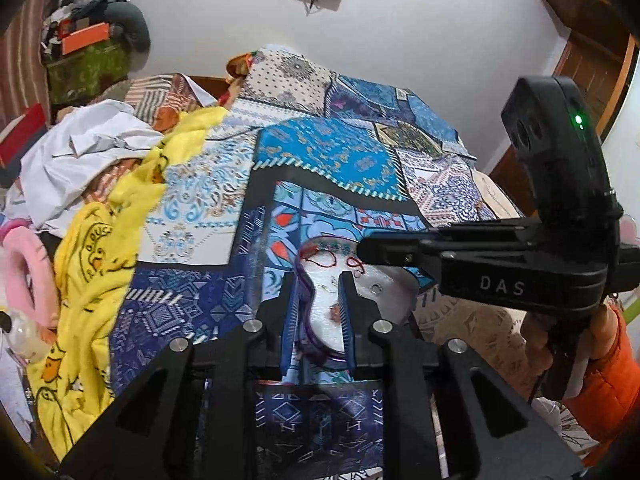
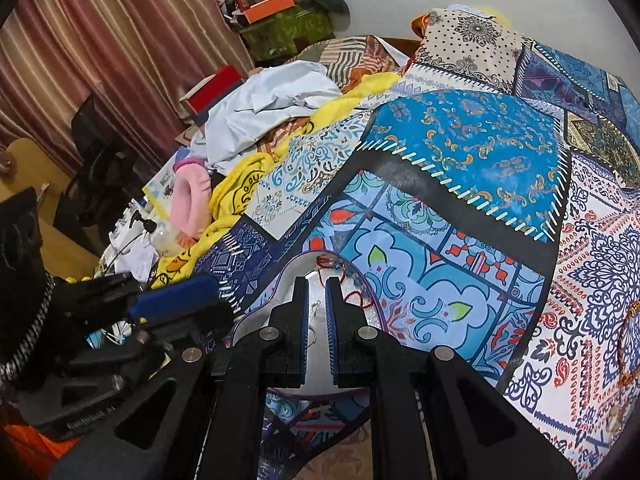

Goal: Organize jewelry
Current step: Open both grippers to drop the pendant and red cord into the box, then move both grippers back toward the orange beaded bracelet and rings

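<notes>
A silver tray with a purple rim lies on the patterned bedspread; it also shows in the right wrist view. On its far end lies a red cord bracelet, also seen in the right wrist view. A small earring lies on the tray near my left fingers. My left gripper is part open, its jaws straddling the tray's purple rim at the left edge. My right gripper hovers over the tray with a narrow gap between the jaws, holding nothing that I can see; it reaches in from the right in the left wrist view.
A yellow blanket, white cloth and a pink plush are piled at the bed's left. An orange bead bracelet lies on the bedspread at the far right. Curtains and a cluttered desk stand to the left.
</notes>
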`<state>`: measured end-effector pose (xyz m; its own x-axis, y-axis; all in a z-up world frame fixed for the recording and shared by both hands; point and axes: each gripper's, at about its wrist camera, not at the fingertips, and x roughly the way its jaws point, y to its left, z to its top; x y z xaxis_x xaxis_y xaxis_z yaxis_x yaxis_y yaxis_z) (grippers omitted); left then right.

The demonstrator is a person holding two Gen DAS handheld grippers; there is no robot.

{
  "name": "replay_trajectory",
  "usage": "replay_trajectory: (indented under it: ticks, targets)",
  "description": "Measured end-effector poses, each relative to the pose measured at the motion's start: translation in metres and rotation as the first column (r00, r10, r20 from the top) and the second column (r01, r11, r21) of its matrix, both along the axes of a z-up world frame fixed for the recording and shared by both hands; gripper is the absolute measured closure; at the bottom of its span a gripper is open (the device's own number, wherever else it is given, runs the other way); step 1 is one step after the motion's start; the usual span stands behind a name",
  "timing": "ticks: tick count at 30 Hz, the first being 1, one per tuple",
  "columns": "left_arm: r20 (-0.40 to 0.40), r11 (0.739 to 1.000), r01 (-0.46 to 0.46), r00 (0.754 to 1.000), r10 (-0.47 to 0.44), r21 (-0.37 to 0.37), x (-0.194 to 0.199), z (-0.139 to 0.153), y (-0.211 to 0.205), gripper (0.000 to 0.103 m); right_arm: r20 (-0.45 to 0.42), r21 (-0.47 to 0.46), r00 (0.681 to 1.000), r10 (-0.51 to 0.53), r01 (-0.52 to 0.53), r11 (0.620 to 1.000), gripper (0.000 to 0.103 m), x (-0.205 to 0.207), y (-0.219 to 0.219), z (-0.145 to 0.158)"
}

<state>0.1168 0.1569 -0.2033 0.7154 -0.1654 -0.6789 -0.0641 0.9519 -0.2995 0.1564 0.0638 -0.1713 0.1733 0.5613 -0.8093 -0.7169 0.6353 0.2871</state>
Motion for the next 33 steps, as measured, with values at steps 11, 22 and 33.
replay_trajectory:
  ticks: [11,22,33]
  targets:
    - [0.024,0.999,-0.008,1.0,0.007,0.041,-0.002,0.014,-0.007,0.073,0.047,-0.025,0.999,0.0,0.002,1.0,0.083,-0.011,-0.016,0.014]
    - [0.08,0.996,0.007,0.997,-0.014,0.087,0.007,0.043,-0.035,0.056,0.218,0.016,0.965,-0.144,0.144,0.989,0.053,-0.013,-0.075,0.052]
    - [0.08,0.989,0.117,0.989,-0.124,0.095,0.052,0.054,-0.097,0.053,0.278,0.038,0.891,-0.357,0.362,0.932,0.053,0.003,-0.18,0.066]
